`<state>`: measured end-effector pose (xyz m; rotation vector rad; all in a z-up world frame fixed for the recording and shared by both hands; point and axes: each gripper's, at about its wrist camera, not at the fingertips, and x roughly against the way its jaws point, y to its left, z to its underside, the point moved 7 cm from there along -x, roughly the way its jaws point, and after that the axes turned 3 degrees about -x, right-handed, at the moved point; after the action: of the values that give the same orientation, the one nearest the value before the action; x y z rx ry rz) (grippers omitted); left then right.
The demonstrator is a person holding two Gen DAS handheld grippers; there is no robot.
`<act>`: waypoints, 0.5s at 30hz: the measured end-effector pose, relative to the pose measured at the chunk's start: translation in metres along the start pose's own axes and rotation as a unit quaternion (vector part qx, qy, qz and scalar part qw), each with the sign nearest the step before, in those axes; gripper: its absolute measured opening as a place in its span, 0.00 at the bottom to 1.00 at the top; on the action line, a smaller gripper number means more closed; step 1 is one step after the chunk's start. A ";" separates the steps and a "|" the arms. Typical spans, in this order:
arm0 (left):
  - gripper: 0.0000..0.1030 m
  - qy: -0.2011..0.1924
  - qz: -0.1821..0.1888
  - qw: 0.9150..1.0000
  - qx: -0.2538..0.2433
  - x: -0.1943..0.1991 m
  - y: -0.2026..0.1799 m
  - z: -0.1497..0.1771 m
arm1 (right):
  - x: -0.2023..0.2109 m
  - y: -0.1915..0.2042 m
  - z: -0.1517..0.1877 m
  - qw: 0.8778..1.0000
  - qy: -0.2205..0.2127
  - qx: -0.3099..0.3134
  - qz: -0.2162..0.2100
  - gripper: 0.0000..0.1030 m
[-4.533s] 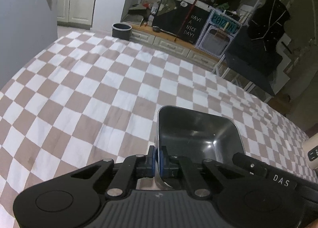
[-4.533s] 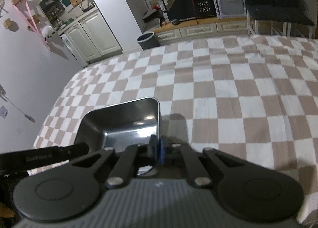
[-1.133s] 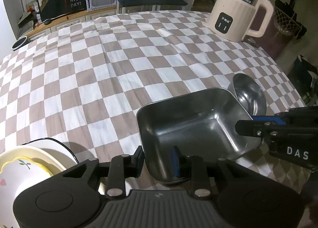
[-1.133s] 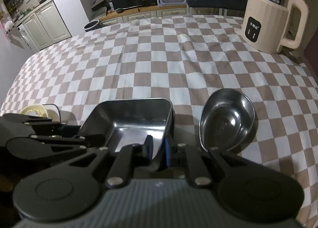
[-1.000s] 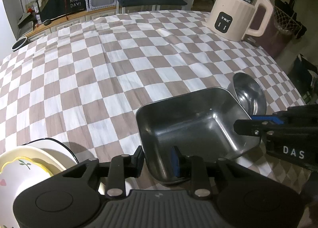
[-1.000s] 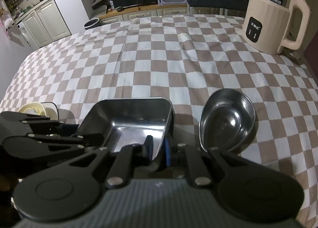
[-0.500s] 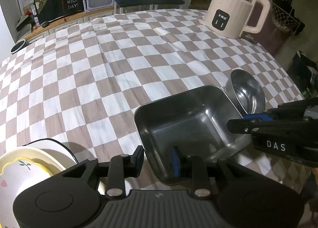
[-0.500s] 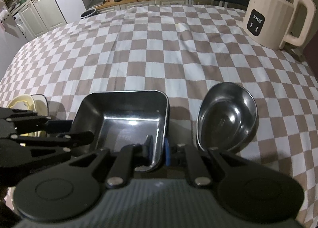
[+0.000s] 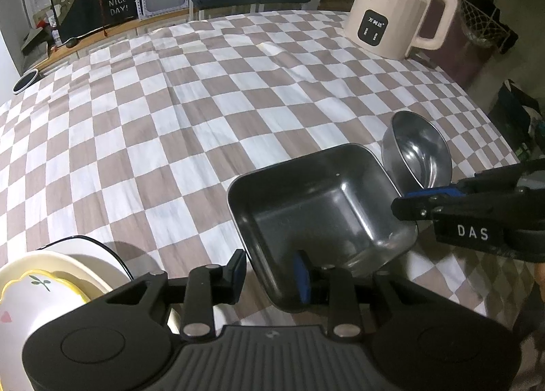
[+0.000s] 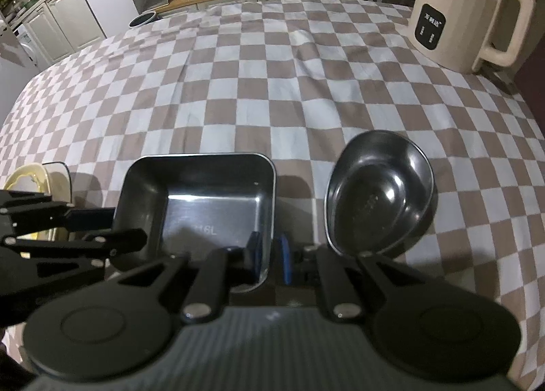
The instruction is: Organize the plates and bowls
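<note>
Checkered table (image 9: 190, 125), kettle (image 9: 395, 6) at far edge; square steel pan (image 9: 316, 207) beside oval steel bowl (image 10: 378, 193); left gripper (image 9: 269, 271) jaws slack around pan wall, right gripper (image 10: 269, 254) clamped on rim; placing step; next: right release, withdraw.
</note>
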<state>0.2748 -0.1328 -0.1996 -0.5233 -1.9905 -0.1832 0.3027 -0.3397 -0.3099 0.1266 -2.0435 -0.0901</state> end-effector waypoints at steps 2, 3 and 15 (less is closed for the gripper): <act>0.31 0.002 -0.001 1.000 -0.002 -0.001 -0.001 0.000 | 0.000 0.000 0.000 1.000 0.000 -0.001 -0.003 0.15; 0.31 0.003 -0.001 1.000 -0.004 -0.001 -0.001 0.001 | 0.000 0.000 0.000 1.000 -0.001 -0.001 -0.003 0.15; 0.36 0.004 -0.002 1.000 -0.001 0.002 0.000 0.001 | 0.001 0.003 0.002 1.000 -0.001 0.000 -0.010 0.15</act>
<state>0.2732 -0.1316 -0.1984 -0.5190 -1.9835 -0.1900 0.3000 -0.3368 -0.3094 0.1478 -2.0447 -0.1035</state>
